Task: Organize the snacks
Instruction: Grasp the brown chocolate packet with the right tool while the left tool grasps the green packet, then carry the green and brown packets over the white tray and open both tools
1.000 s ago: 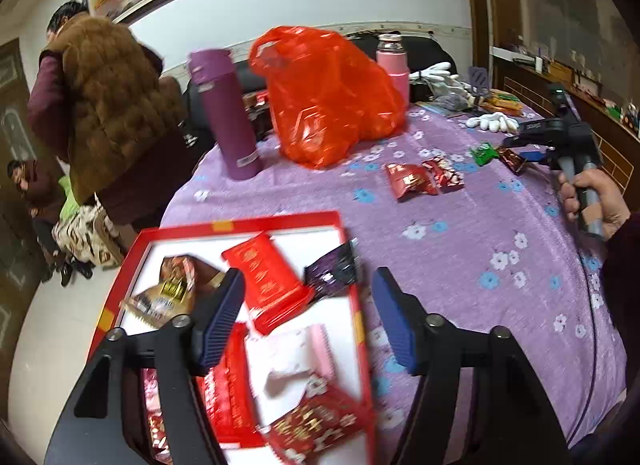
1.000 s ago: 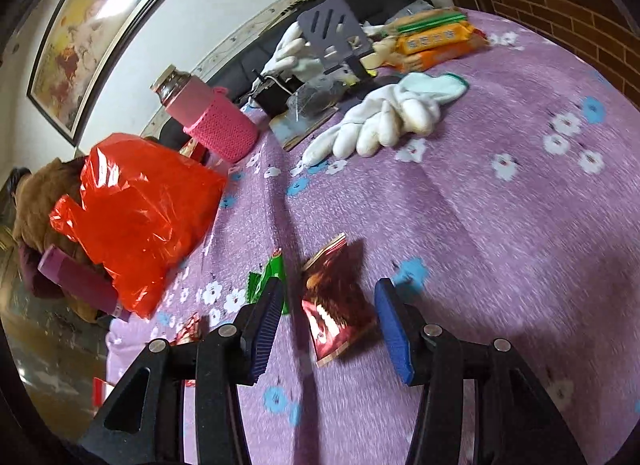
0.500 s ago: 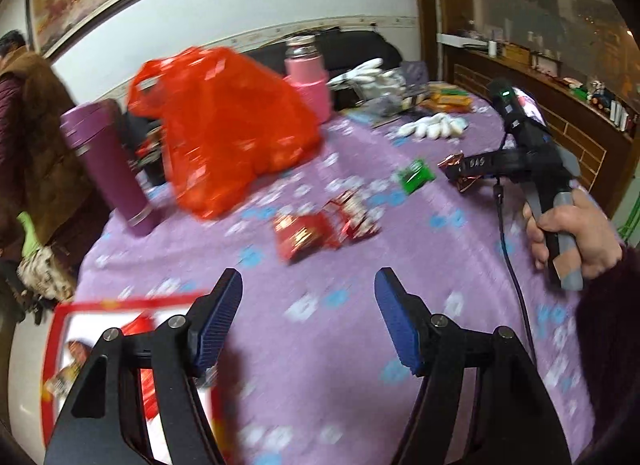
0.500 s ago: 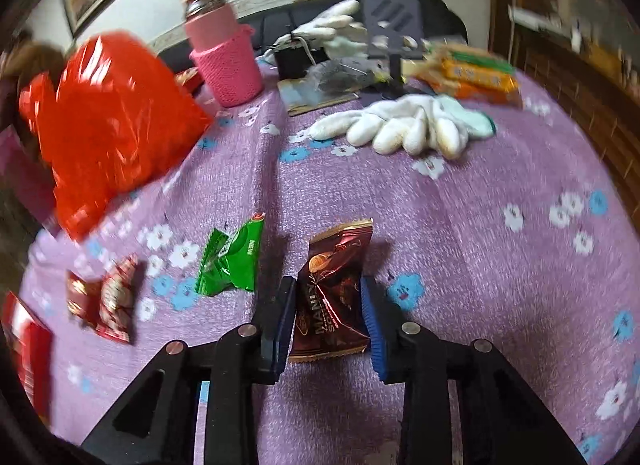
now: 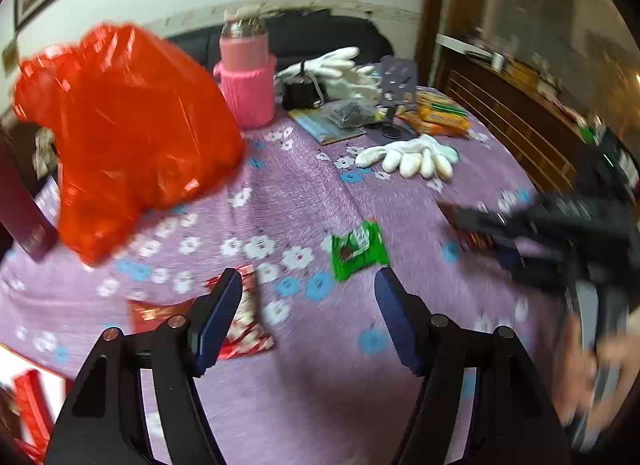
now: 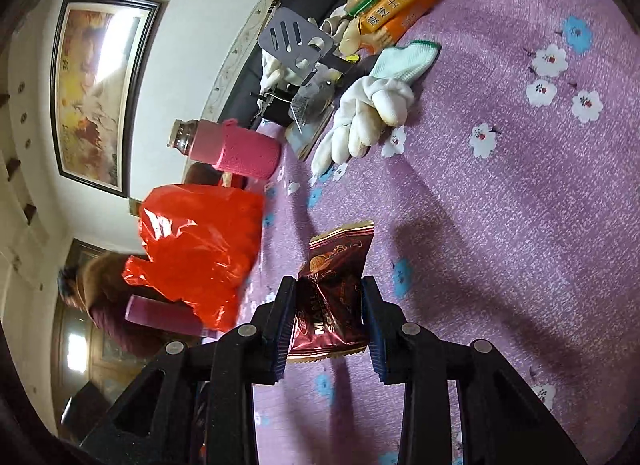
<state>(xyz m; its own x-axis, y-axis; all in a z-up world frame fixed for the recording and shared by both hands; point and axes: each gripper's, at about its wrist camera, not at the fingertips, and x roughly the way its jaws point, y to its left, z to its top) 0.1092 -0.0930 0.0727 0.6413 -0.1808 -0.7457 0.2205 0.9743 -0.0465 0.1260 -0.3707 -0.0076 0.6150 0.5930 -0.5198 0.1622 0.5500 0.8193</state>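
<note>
My right gripper (image 6: 326, 325) is shut on a dark red snack packet (image 6: 334, 285) and holds it above the purple flowered tablecloth (image 6: 520, 205), rolled to one side. It shows blurred at the right of the left wrist view (image 5: 472, 221). My left gripper (image 5: 308, 317) is open and empty above the cloth. A green snack packet (image 5: 358, 251) lies just beyond its fingers. Red snack packets (image 5: 240, 321) lie under its left finger. A corner of the red snack tray (image 5: 24, 405) shows at the lower left.
A red plastic bag (image 5: 124, 133) and a pink-sleeved bottle (image 5: 246, 73) stand at the back. White gloves (image 5: 412, 159), orange biscuit packs (image 5: 438, 115) and a dark spatula (image 6: 296, 41) lie at the back right. A purple flask (image 5: 20, 205) stands far left.
My right gripper has closed on the dark red packet, lifted it off the cloth and rolled sideways. My left gripper has swung right from the tray to the loose packets, staying open.
</note>
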